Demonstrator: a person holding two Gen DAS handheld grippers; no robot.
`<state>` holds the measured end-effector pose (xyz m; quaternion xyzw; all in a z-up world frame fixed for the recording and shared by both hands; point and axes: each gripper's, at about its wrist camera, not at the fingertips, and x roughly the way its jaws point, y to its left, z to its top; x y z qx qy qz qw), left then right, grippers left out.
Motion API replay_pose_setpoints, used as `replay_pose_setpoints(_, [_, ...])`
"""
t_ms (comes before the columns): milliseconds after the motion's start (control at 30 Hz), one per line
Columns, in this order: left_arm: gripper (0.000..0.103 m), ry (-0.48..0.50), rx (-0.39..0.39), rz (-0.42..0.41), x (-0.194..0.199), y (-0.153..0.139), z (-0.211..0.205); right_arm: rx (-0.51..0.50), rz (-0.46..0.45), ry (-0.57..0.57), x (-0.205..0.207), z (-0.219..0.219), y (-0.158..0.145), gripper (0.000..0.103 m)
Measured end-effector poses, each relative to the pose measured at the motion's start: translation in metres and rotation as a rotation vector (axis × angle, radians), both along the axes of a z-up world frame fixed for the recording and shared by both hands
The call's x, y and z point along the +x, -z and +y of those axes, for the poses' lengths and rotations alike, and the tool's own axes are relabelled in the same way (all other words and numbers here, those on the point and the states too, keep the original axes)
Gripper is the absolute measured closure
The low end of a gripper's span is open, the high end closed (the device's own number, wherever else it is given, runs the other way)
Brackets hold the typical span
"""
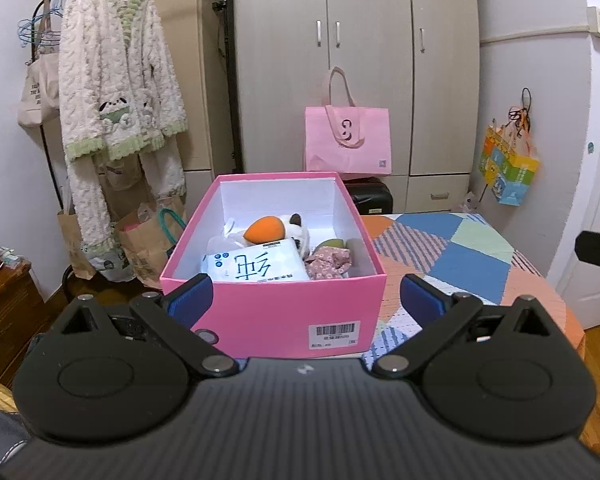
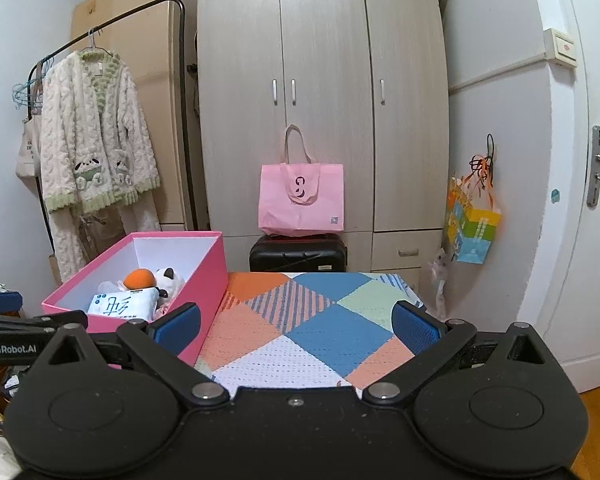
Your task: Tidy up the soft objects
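A pink box (image 1: 276, 312) with a white inside stands on the patchwork table cover (image 1: 452, 256). In it lie a white tissue pack (image 1: 260, 266), a panda plush with an orange ball (image 1: 278, 230), a floral pink cloth (image 1: 332, 264) and a green item (image 1: 330, 243). My left gripper (image 1: 306, 296) is open just in front of the box's near wall, holding nothing. The right wrist view shows the same box (image 2: 196, 276) at left, with the tissue pack (image 2: 122, 304) and plush (image 2: 168, 280) inside. My right gripper (image 2: 296, 322) is open over the bare cover (image 2: 312, 320).
A black suitcase (image 2: 298, 254) with a pink tote bag (image 2: 302, 196) on it stands behind the table, against a wardrobe (image 2: 320, 100). A fluffy robe (image 1: 116, 92) hangs on a rack at left above paper bags (image 1: 144, 240). A colourful bag (image 2: 472, 228) hangs by the door at right.
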<state>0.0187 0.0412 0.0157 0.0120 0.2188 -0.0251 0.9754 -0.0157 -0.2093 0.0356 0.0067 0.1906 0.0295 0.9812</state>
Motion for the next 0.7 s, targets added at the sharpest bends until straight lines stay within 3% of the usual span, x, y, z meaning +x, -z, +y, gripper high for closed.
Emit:
replay_pose_setpoints(300, [0.002, -0.032, -0.002, -0.010, -0.003, 0.001, 0.002, -0.028, -0.034, -0.021, -0.009, 0.008, 0.000, 0.000])
replay_pose_setpoints(700, [0.002, -0.059, 0.018, 0.005, -0.003, 0.006, 0.001, -0.061, -0.018, 0.045, -0.007, 0.007, 0.005, 0.000])
